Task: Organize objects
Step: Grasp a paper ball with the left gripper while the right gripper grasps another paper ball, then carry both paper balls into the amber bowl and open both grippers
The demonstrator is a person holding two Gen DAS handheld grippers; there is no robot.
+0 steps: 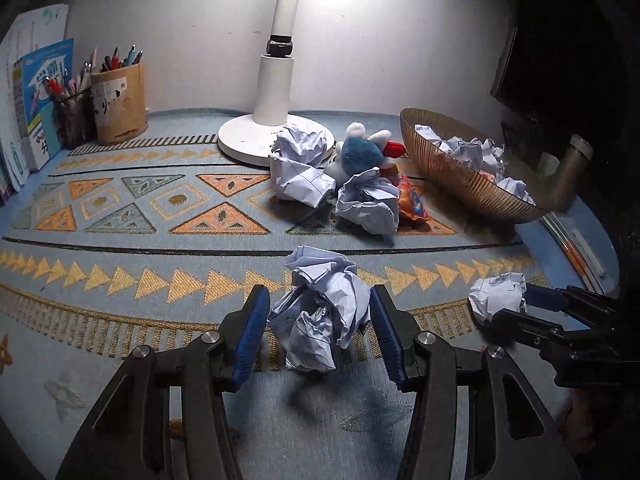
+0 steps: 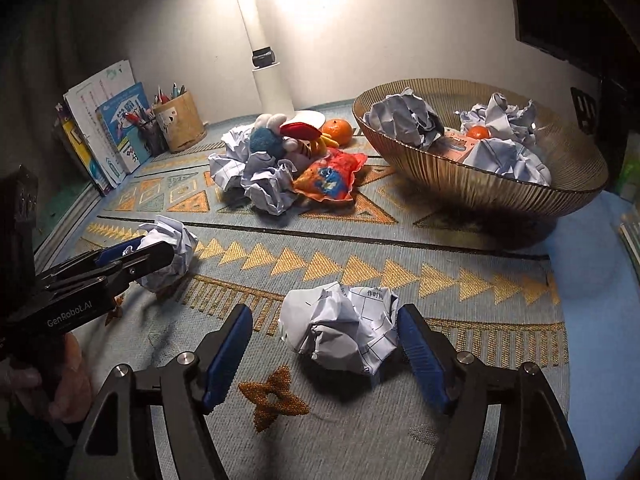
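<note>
My left gripper [image 1: 319, 292] is shut on a crumpled paper ball [image 1: 320, 316] low over the patterned cloth; both blue pads touch its sides. In the right wrist view the same gripper [image 2: 154, 248] clasps that ball [image 2: 172, 244] at the left. My right gripper [image 2: 324, 312] stands open around a second paper ball [image 2: 340, 332] that rests on the cloth; its left pad is clear of the paper, its right pad is at the ball's edge. The left wrist view shows this right gripper [image 1: 514, 306] and its ball [image 1: 496, 296] at the right.
A ribbed amber bowl [image 2: 480, 188] at the back right holds more paper balls, a mandarin and a box. Beside it lie paper balls, a blue plush toy [image 2: 266, 142], a snack packet [image 2: 332, 180] and a mandarin [image 2: 337, 131]. A lamp base [image 1: 248, 136], pen holders [image 1: 120, 104] and books [image 1: 40, 100] line the back.
</note>
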